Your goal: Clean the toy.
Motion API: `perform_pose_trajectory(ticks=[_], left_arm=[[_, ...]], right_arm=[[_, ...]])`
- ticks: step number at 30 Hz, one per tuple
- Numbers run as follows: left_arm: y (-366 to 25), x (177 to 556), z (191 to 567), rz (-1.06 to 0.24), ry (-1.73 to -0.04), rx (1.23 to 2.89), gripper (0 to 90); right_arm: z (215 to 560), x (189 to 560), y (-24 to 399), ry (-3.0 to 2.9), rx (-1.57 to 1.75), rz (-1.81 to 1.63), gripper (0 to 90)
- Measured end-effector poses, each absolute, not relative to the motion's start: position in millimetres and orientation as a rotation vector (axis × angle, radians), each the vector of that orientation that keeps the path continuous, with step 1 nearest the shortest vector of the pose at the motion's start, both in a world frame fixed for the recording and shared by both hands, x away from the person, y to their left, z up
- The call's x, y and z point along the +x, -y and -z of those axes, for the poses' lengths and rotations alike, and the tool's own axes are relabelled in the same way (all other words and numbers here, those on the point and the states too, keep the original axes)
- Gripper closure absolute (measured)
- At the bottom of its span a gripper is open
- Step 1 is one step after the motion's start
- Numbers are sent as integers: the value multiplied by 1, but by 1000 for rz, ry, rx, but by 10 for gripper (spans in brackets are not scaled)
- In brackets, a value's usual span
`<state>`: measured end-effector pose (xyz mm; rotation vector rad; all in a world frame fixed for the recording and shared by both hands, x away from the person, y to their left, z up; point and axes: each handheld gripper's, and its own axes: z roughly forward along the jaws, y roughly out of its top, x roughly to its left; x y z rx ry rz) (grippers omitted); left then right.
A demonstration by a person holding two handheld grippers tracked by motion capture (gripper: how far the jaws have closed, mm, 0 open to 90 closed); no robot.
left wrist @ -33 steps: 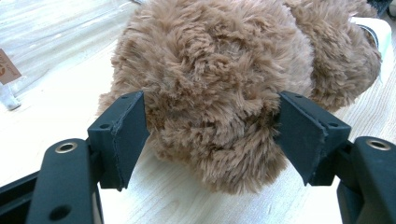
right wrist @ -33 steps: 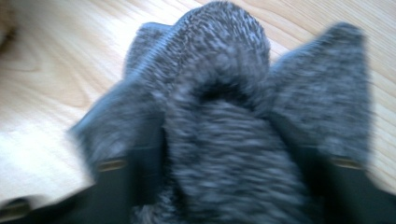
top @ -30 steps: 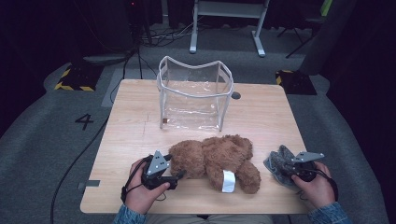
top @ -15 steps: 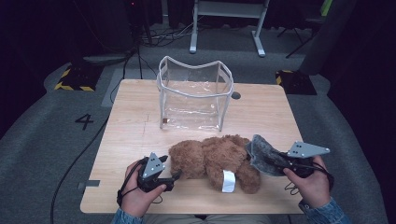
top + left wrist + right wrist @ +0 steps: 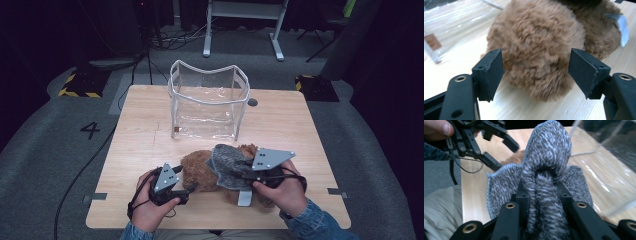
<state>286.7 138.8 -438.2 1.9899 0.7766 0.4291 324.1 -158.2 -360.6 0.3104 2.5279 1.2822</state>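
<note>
On the near half of the wooden table (image 5: 280,120) in the high view: brown teddy bear (image 5: 200,172) lying flat, head toward the left gripper (image 5: 186,191). That gripper sits just at the head's edge, held low in the person's left hand (image 5: 150,207), jaws spread. Right gripper (image 5: 244,172) is over the bear's body, clamped on a grey knit cloth (image 5: 227,162) that drapes across the bear's middle. White tag (image 5: 244,196) pokes out from under the bear near the right hand (image 5: 280,192). Clear plastic bag (image 5: 207,102) with white trim stands upright and open-topped farther back, well apart from the bear (nothing visible inside it).

Left gripper view: both black jaws stand wide, one each side of the bear's furry head (image 5: 536,50). Pads not pressing on the fur; whether they brush it, can't tell. Tag (image 5: 622,26) at upper right, bag's plastic (image 5: 451,22) at upper left on the table (image 5: 456,65).

Right gripper view: jaws closed tight on a bunched fold of the cloth (image 5: 546,170), which rises between them and fans out to both sides (hem edge visible at left). Left gripper (image 5: 504,143) shows farther off, upper left, jaws apart, with a sliver of brown fur (image 5: 515,157) beside it. Bag wall (image 5: 609,145) at right, table (image 5: 474,185) below.
</note>
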Motion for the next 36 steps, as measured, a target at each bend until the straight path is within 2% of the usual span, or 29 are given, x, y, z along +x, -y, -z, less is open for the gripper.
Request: perform_pose_trajectory(ticks=[6, 11, 36], left_arm=[[-128, 289, 438, -420, -699, 1999, 309], [-121, 293, 442, -441, -702, 2035, 288], [-122, 294, 445, -418, -725, 2041, 280]], right_arm=[[376, 331, 128, -2585, 282, -1254, 707], [389, 338, 126, -2612, 322, -1222, 703], [398, 337, 231, -2508, 637, -1197, 697]])
